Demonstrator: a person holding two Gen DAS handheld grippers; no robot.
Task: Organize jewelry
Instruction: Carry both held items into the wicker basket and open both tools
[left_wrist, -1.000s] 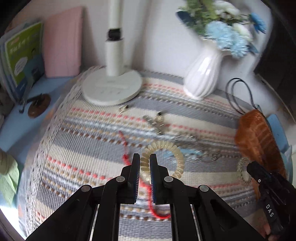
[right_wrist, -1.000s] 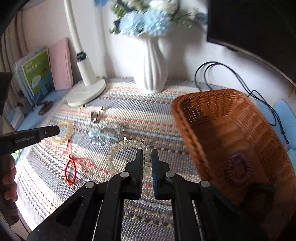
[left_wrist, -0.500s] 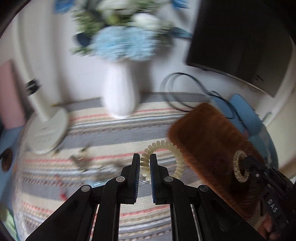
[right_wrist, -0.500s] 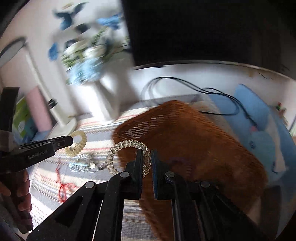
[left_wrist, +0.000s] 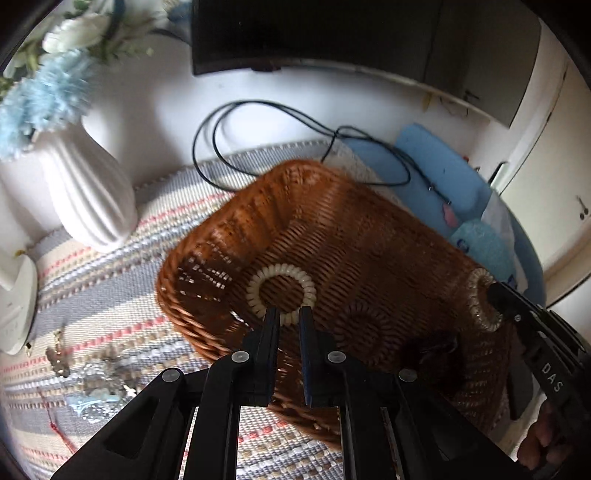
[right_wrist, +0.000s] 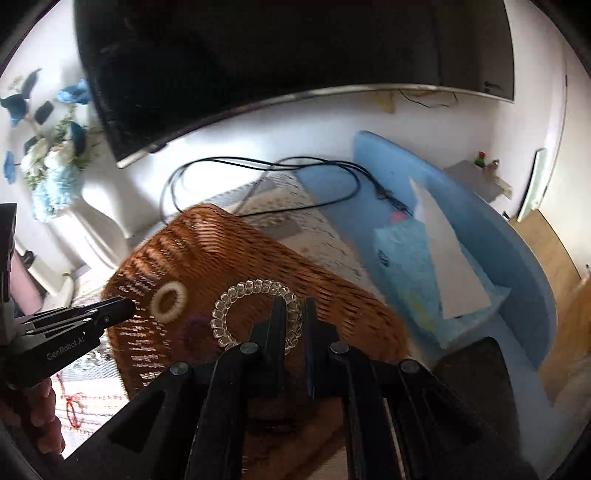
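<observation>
Two bits of writing can be read, both on the tongs: white letters "DAS" run along the black arm of the right gripper (left_wrist: 496, 295) at the lower right of the left wrist view, and "GenRobot.AI" is printed on the arm of the left gripper (right_wrist: 127, 308) at the lower left of the right wrist view.

Left gripper (left_wrist: 289, 317), at the centre bottom of its own view, has its jaws pressed nearly together, pinching the near edge of a cream spiral hair tie (left_wrist: 280, 290). That tie is an opaque, ribbed coil forming a round ring, and it hangs over the inside of a brown wicker basket (left_wrist: 236, 225) that fills the middle of the frame.

Right gripper (right_wrist: 294, 325), at the centre bottom of its view, is likewise closed down on a clear spiral hair tie (right_wrist: 255, 312), a see-through beaded-looking coil, glossy, also held above the basket (right_wrist: 207, 236).

Inside the basket, at the lower middle of the left wrist view, lies a dark purple spiral tie (left_wrist: 365, 325), hard to make out against the weave.

On the striped woven cloth (left_wrist: 110, 280) at the lower left of that view lie a blurred cluster of small jewelry (left_wrist: 96, 384) and a red cord (left_wrist: 55, 428). A white ribbed vase (left_wrist: 88, 199) with blue and white flowers stands at the upper left, and a black cable (left_wrist: 295, 114) loops behind the basket.
</observation>
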